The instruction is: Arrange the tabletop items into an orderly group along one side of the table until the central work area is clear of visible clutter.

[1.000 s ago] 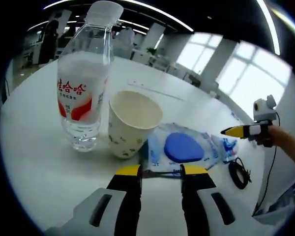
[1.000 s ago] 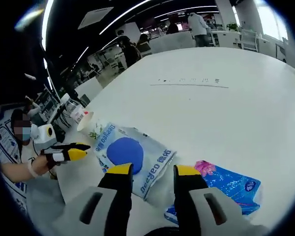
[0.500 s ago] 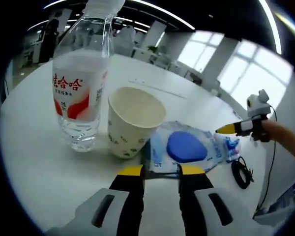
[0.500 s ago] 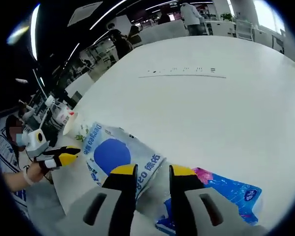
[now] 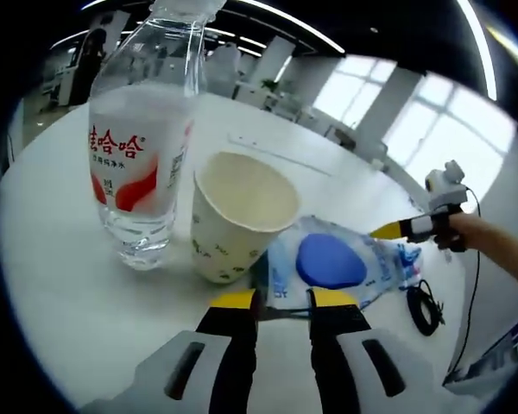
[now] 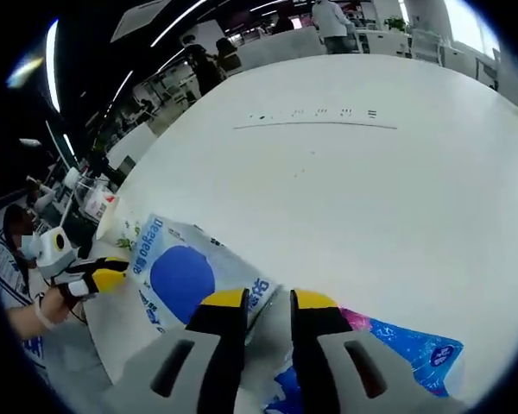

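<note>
Tabletop items, left gripper view: a water bottle (image 5: 138, 147) with a red and white label stands upright on the white worktop (image 5: 52, 285); a paper cup (image 5: 237, 216) stands just beside it, empty as far as can be seen. A blue and white packet (image 5: 332, 263) lies flat next to the cup, its near edge reaching to the left tongs (image 5: 281, 299). Those tongs are narrow, and the packet's edge sits at the tips; whether it is actually pinched cannot be told. A black cable coil (image 5: 421, 306) lies further off, towards the worktop's edge. The right tongs (image 5: 387, 229) come in from the side, held in a hand (image 5: 466, 233), tip at the packet's far end.

Right gripper view: the right tongs (image 6: 259, 300) are narrow, tips over or on the corner of the same packet (image 6: 186, 276); a grip cannot be confirmed. A second packet (image 6: 388, 345), blue with a pink patch, lies just beside it. The left tongs (image 6: 95, 278) show at the packet's other end, with the cup (image 6: 112, 226) and bottle (image 6: 93, 200) behind.

Progress, as judged: bottle, cup and first packet are already close together at one side. Left to do: settle that packet, then bring over the second packet and the cable. Most of the worktop's middle is bare.
</note>
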Motion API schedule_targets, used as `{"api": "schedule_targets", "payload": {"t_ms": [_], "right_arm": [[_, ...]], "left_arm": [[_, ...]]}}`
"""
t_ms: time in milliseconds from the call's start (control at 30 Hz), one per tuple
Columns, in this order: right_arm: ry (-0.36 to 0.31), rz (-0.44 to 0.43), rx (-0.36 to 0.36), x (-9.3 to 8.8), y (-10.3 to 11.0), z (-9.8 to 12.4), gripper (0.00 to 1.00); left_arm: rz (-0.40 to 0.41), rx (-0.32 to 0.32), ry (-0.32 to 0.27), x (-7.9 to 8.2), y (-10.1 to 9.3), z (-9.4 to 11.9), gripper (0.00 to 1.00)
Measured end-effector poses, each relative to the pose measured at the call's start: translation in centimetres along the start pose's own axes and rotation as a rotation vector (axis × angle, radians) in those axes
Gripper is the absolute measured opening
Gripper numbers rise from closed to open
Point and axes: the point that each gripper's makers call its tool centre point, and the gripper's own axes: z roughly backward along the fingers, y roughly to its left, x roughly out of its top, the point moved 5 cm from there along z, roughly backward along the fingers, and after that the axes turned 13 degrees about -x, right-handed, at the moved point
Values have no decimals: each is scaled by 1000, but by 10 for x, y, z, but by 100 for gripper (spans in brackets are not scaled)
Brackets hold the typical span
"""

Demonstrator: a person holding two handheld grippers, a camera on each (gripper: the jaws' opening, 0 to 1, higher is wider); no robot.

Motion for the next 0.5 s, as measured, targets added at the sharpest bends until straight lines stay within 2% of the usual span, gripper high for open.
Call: {"api": "schedule_targets", "payload": {"t_ms": [233, 367, 500], "right_arm": [[13, -5, 6, 0, 1, -4, 14], [19, 1, -4, 3, -1, -8, 8], [17, 2, -11, 3, -1, -8, 7]], "left_arm": [[14, -3, 5, 0, 4, -3, 16], [18, -3, 5, 0, 4, -2, 14], [19, 2, 9, 0, 6, -2, 10]]}}
